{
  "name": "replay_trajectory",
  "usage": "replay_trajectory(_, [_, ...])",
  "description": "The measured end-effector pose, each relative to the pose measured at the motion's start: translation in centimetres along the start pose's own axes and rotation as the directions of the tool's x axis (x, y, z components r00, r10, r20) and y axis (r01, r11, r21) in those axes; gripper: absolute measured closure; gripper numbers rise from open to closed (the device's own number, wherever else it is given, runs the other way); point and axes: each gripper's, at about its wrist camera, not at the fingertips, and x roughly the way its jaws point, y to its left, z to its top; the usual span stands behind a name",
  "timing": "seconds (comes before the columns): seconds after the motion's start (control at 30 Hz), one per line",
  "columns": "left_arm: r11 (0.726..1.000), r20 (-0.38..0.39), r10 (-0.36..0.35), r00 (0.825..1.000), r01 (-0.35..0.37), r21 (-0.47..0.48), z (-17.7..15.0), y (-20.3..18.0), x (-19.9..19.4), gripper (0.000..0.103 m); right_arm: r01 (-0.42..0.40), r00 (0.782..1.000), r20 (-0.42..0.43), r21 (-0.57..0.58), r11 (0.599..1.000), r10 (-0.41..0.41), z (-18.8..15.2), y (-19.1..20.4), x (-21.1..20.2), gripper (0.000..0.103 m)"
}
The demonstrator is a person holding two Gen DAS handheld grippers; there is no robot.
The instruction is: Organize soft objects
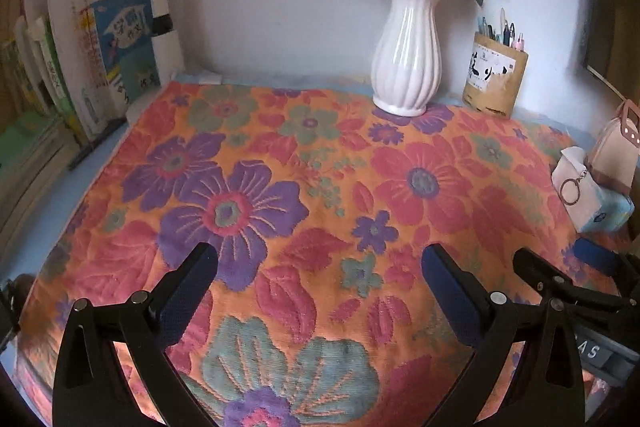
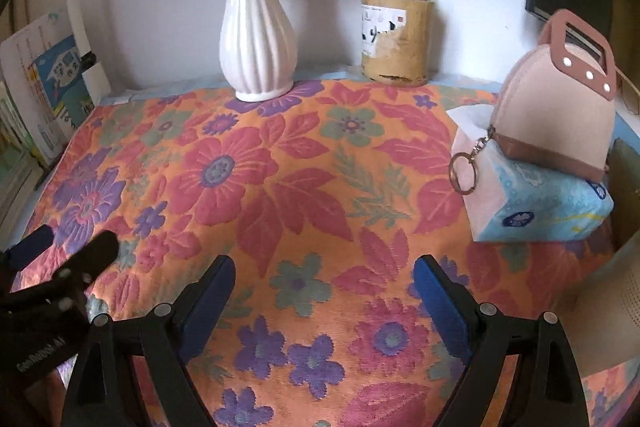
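A floral orange, red and purple cloth (image 1: pixel 320 187) lies spread flat over the table; it also fills the right wrist view (image 2: pixel 300 195). My left gripper (image 1: pixel 320 263) is open and empty, hovering over the cloth's near part. My right gripper (image 2: pixel 324 275) is open and empty, also above the cloth's near part. The right gripper shows at the right edge of the left wrist view (image 1: pixel 560 267); the left gripper shows at the lower left of the right wrist view (image 2: pixel 64 255). A blue soft tissue pack (image 2: pixel 536 203) lies on the cloth's right side with a pink zip pouch (image 2: pixel 560 123) on top.
A white vase (image 1: pixel 406 55) with blue flowers and a brown pen holder (image 1: pixel 494 83) stand at the back by the wall. Books (image 1: pixel 100 59) stand at the left edge. The tissue pack and pouch sit at the right edge in the left wrist view (image 1: pixel 600 203).
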Motion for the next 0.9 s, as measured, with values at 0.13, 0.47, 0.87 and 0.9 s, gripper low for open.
replay_trajectory(0.13, [1.0,0.024,0.004,1.0,-0.005,0.03,-0.1,-0.6,-0.3,0.001,-0.011,1.0,0.015,0.03,0.999,0.01,-0.1,-0.6,-0.2,0.013])
replay_trajectory(0.47, [1.0,-0.014,-0.02,1.0,0.02,-0.002,-0.1,0.1,0.2,0.001,0.0,1.0,0.006,0.022,1.0,0.0,-0.2,-0.3,0.0,0.013])
replay_trajectory(0.87, [1.0,-0.013,-0.008,1.0,0.008,0.0,-0.2,0.1,0.2,0.001,-0.006,0.999,-0.032,0.045,0.999,0.007,-0.2,-0.7,0.7,0.013])
replay_trajectory(0.9, [1.0,-0.014,-0.01,1.0,0.01,0.001,-0.2,0.1,0.2,0.001,-0.008,0.999,-0.039,0.047,0.999,0.01,-0.2,-0.8,0.8,0.013])
